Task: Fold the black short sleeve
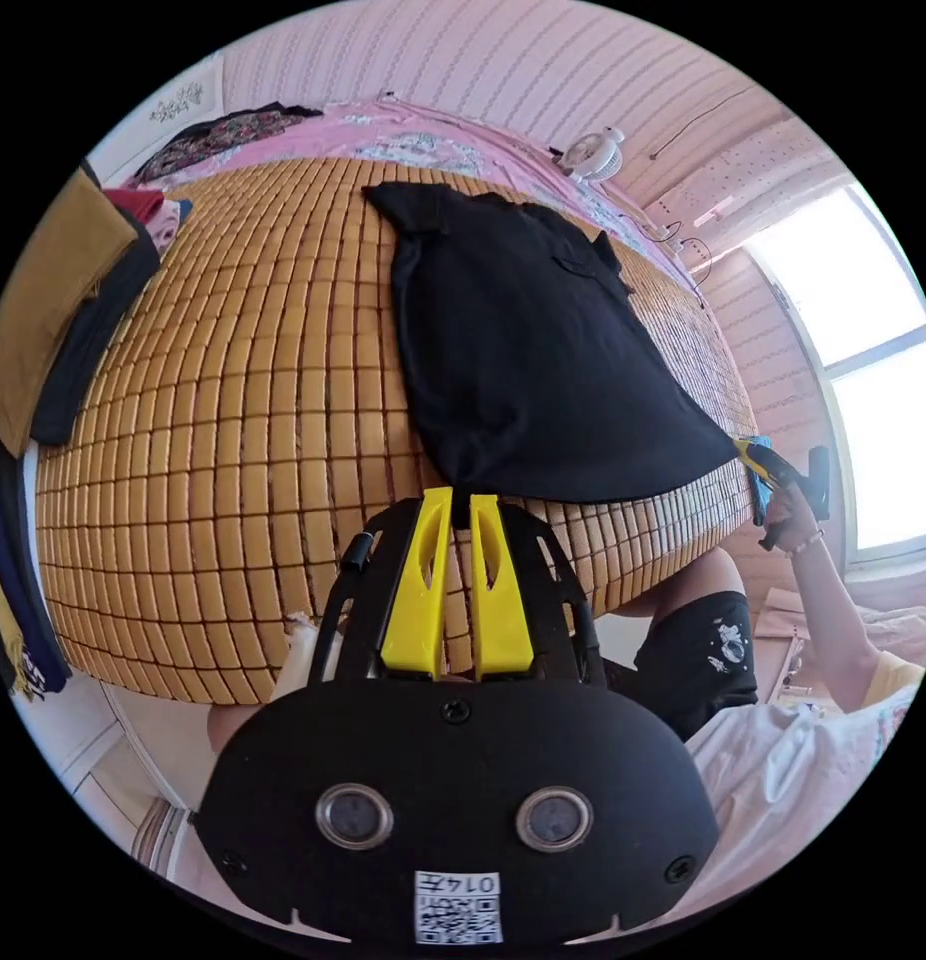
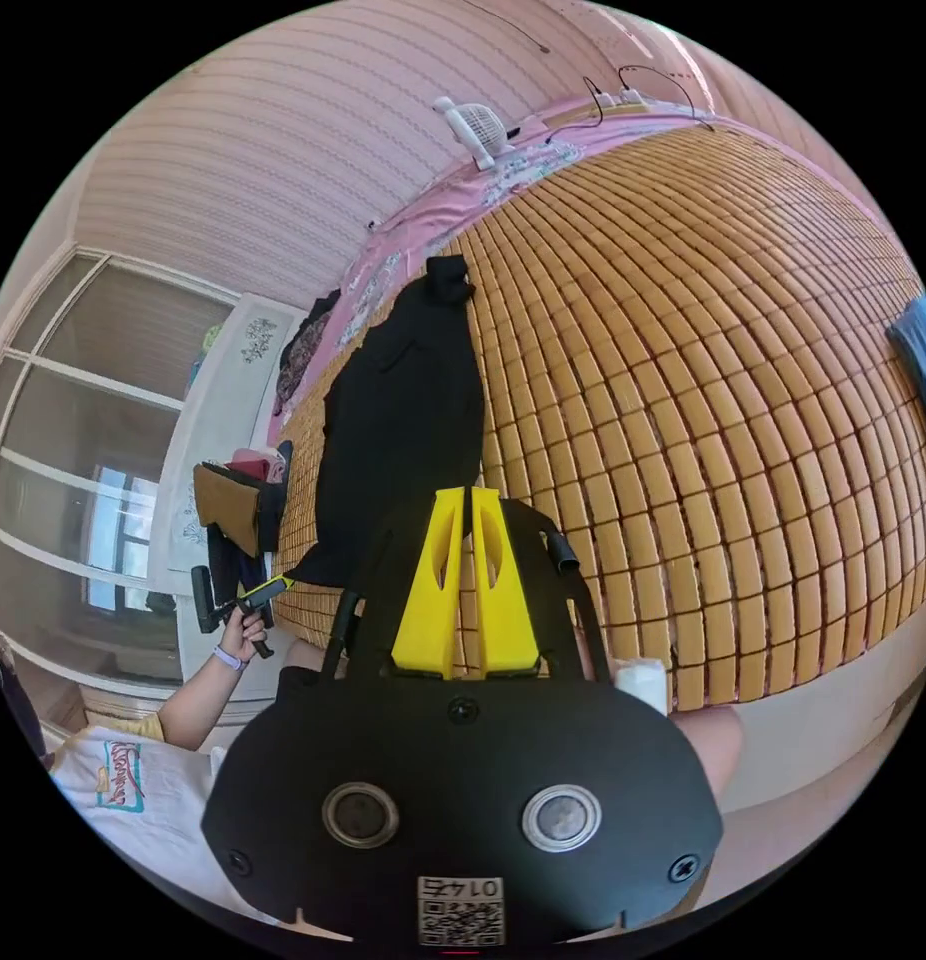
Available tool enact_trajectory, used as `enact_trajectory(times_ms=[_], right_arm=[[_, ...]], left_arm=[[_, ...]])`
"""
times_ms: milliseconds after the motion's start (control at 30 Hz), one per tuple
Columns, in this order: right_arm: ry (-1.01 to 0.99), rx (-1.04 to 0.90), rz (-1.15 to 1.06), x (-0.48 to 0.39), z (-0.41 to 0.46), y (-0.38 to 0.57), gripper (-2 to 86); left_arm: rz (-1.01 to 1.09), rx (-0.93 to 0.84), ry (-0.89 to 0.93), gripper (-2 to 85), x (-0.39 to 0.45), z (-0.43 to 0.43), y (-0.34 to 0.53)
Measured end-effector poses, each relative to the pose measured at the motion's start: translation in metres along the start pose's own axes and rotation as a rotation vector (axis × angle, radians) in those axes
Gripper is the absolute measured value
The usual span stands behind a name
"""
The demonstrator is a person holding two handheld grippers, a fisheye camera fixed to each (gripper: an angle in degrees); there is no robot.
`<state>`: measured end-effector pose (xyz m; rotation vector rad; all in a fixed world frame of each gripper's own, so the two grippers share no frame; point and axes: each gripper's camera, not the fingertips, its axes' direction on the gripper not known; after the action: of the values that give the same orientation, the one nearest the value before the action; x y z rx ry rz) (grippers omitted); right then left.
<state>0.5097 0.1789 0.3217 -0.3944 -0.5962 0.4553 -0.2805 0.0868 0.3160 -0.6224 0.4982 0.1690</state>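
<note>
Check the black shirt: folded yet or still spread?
Spread flat, unfolded: the black shirt lies open on the bamboo mat, sleeves out, both bottom corners held by the grippers.

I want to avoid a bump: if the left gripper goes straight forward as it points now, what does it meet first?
Most likely the black shirt's bottom hem, which the left gripper's closed jaws seem already to pinch; depth is unclear.

Both cams low at bed edge, sharing mat (image 1: 233,400).

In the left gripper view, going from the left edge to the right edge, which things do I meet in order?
Pile of clothes → bare bamboo mat → black short sleeve → right gripper pinching the shirt's corner → window.
</note>
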Motion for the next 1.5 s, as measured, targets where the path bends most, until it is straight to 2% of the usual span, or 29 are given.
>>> enact_trajectory(times_ms=[133,433,767,1033,1167,1367,1500], right_arm=[[0.088,-0.108,0.007,0.011,0.023,0.017,0.6],[0.12,-0.278,-0.049,0.0,0.049,0.02,0.7],[0.188,-0.359,-0.09,-0.017,0.07,0.039,1.0],[0.256,-0.332,-0.07,-0.026,0.063,0.056,3.7],[0.262,-0.268,-0.103,-0.038,0.054,0.068,4.6],[0.256,-0.192,-0.212,-0.069,0.05,0.075,5.2],[0.244,-0.166,-0.3,-0.095,0.053,0.074,5.7]], left_arm=[[0.007,-0.054,0.014,3.8,-0.008,0.017,0.009],[-0.051,-0.098,0.047,4.8,-0.038,0.03,0.02],[-0.068,-0.144,0.062,4.4,-0.054,0.043,0.031],[-0.147,-0.143,0.116,2.2,-0.069,0.041,0.053],[-0.116,-0.079,0.075,-0.4,-0.066,0.021,0.079],[-0.031,0.009,-0.011,-0.5,-0.053,-0.005,0.11],[0.018,0.092,-0.007,-0.1,-0.035,-0.021,0.123]])
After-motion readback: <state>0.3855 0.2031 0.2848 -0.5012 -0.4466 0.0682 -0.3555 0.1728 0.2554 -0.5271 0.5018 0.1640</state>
